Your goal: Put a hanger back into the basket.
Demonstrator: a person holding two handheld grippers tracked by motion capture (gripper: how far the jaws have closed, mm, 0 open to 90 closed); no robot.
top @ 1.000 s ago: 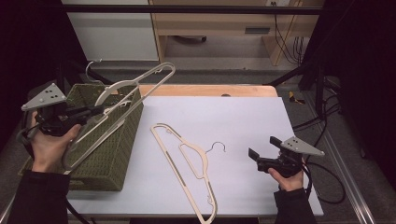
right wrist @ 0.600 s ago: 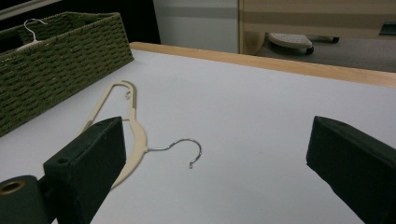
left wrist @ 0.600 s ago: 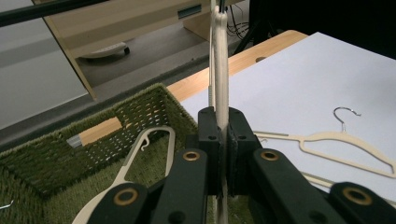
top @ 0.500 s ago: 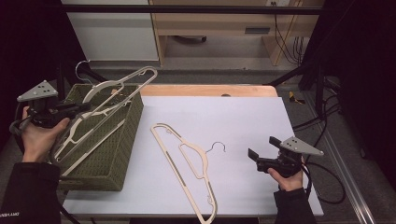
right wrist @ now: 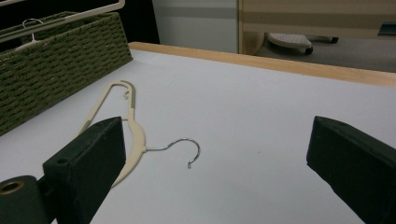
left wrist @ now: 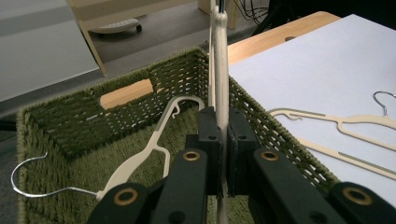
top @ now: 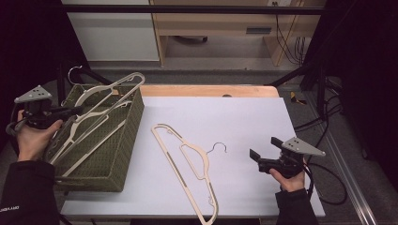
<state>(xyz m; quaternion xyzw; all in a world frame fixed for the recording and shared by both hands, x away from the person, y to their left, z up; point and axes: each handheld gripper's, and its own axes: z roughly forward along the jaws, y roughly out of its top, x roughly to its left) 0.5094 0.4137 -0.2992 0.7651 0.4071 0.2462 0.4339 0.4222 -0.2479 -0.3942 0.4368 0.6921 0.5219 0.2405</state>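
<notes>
A green woven basket [top: 123, 140] sits at the left end of the bench [top: 244, 122], its long side running away from the person. One cream hanger [top: 89, 136] lies inside it, slanting along the floor of the basket with its wire hook toward the far corner. A second cream hanger [top: 110, 89] is over the basket's far half, tilted, with one end sticking out above the far right rim. The left hand-held gripper [top: 70, 111] is clamped on this raised hanger; in the left gripper view the two black jaws press together on the hanger's thin edge [left wrist: 221, 84], which rises straight up between them. That view also shows the basket's far wall with its slot handle [left wrist: 126, 92] and the lying hanger's hook [left wrist: 32, 175] near the left wall.

A third cream hanger [top: 187, 164] lies flat on the white bench top, just right of the basket and apart from it, its wire hook [top: 219, 147] pointing right and its long bar reaching to the near edge of the bench. The right hand-held gripper [top: 263, 159] is held low over the bench, near that hook but not touching it, jaws wide apart and holding nothing. The bench surface from the hook to the far wooden edge [top: 206, 90] and the right edge is open.
</notes>
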